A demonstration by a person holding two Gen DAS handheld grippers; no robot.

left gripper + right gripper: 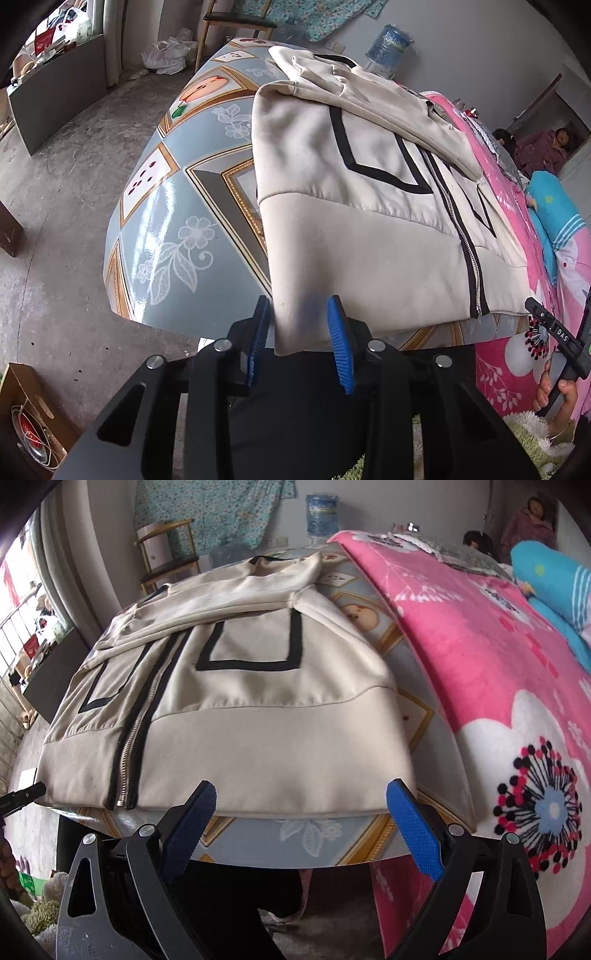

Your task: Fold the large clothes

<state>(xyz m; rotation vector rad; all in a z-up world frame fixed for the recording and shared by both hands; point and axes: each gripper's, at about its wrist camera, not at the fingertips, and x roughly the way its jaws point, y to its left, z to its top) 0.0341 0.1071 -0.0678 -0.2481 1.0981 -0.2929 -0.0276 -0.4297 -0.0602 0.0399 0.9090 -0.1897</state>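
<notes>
Two claws face one cream jacket (362, 236) that lies flat on the table (162, 206), zipped, with its sleeves folded across the chest. In the left wrist view the left claw (301, 332) sits at the bottom centre, its blue pads (341, 343) narrowed around the jacket's near hem corner, which hangs over the table edge between them. The cloth touches the right pad; whether the left pad presses it is hard to make out, as a gap shows there.

In the right wrist view the right claw (301, 825) is spread wide at the bottom of the frame, just short of the hem, with nothing between its pads. The jacket fills the centre left there; its far collar is soft and blurred. At the far left edge a black tip of the other tool is cut off by the frame.

A pink blanket (498, 672) covers the right side of the table, hiding what lies under it. At the lower right of the left view, a hand (557, 398) grips a black handle, partly cut off.

A cardboard box (26, 410) at the lower left of the left view holds a shiny round thing and some cord, too cropped to name. A water jug (388, 48) stands behind the table, its base hidden.
</notes>
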